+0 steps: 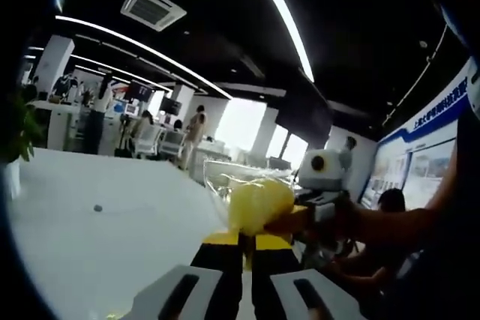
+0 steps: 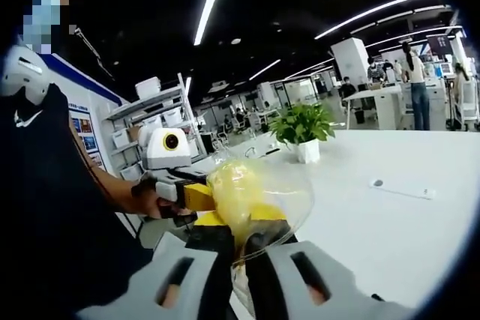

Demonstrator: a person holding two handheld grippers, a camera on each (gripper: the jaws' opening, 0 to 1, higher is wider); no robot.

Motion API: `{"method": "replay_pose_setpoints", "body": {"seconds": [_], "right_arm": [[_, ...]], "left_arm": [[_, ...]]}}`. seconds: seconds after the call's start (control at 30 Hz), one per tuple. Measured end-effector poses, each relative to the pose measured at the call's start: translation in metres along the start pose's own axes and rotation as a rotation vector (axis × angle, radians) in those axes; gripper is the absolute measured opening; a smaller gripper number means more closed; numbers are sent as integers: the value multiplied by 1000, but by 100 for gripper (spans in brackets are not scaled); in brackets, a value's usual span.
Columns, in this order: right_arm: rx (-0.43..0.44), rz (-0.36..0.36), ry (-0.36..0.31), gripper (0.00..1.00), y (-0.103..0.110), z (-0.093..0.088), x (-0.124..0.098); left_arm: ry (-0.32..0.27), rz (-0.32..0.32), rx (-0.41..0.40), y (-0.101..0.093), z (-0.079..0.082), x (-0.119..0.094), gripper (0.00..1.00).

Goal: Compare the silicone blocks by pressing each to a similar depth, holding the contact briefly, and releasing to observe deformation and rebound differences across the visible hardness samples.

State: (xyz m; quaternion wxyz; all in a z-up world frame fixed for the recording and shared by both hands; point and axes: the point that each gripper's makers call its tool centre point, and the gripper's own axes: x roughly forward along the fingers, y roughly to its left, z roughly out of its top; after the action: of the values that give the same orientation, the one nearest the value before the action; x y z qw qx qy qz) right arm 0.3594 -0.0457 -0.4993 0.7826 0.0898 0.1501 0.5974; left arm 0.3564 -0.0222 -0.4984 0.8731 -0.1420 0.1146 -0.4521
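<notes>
Fingers of both grippers pinch a yellow silicone block [image 1: 259, 204] wrapped in a clear plastic bag [image 2: 289, 185], held in the air between the left gripper [image 1: 247, 249] and right gripper [image 2: 238, 239] above the white counter [image 2: 390, 222], near its edge.

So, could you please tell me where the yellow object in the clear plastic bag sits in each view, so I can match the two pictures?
Left gripper view: the yellow object sits just right of centre, low, above the left gripper, with the right gripper reaching in from the right.
Right gripper view: it sits centre-left, low, above the right gripper, with the left gripper reaching in from the left.
Shared landmark: the white table.
</notes>
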Motion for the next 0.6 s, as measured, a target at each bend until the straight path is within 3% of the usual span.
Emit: {"method": "replay_pose_setpoints", "body": {"seconds": [0.4,0.47,0.53,0.57,0.6], "right_arm": [[2,-3,-11,0,0,4,-1],[-45,-11,-54,2,-1,8,0],[-25,-10,-45,5,0,7,0],[-80,-26,-52,6,-3,11,0],[-66,-23,-42,7,0,10,1]], "left_arm": [[-11,18,-6,-1,4,0,0],[-29,26,-22,1,8,0,0],[-35,16,-56,1,9,-1,0],[-35,18,-53,1,9,-1,0],[-35,22,-48,0,9,-1,0]]}}
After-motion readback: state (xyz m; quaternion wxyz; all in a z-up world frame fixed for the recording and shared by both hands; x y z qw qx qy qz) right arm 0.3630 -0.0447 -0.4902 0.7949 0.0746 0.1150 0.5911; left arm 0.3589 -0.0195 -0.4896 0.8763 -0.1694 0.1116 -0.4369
